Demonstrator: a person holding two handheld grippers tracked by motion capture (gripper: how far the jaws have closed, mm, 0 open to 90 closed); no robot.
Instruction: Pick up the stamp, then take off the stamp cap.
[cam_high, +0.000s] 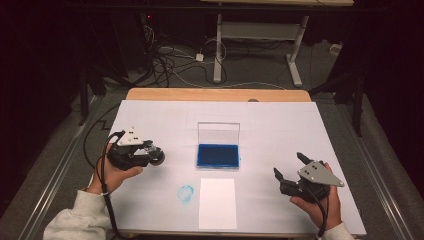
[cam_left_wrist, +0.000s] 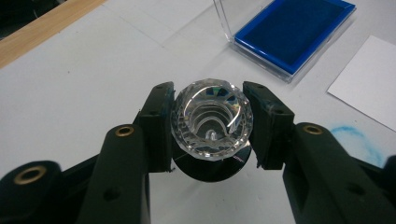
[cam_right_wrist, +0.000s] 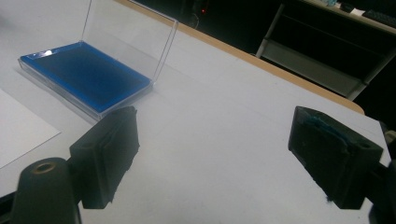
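My left gripper (cam_left_wrist: 212, 123) is shut on a round stamp (cam_left_wrist: 212, 121) with a clear faceted knob and a black base, held just above the white table cover. In the high view the left gripper (cam_high: 156, 156) sits at the table's left, left of the blue ink pad (cam_high: 218, 155), with the stamp (cam_high: 156, 156) at its tip. The ink pad (cam_left_wrist: 299, 30) lies in an open clear case with the lid (cam_high: 218, 133) standing up behind it. A white sheet of paper (cam_high: 217, 202) lies in front of the pad. My right gripper (cam_high: 289, 166) rests open at the right, nothing between its jaws. Its pads (cam_right_wrist: 112, 149) carry blue ink traces.
A blue ink smudge (cam_high: 186, 193) marks the table cover left of the paper. The table's wooden far edge (cam_high: 215, 94) shows beyond the white cover (cam_high: 280, 125). Behind it stand another desk's legs (cam_high: 218, 55) and floor cables (cam_high: 170, 62). The ink pad (cam_right_wrist: 88, 77) lies left of my right gripper.
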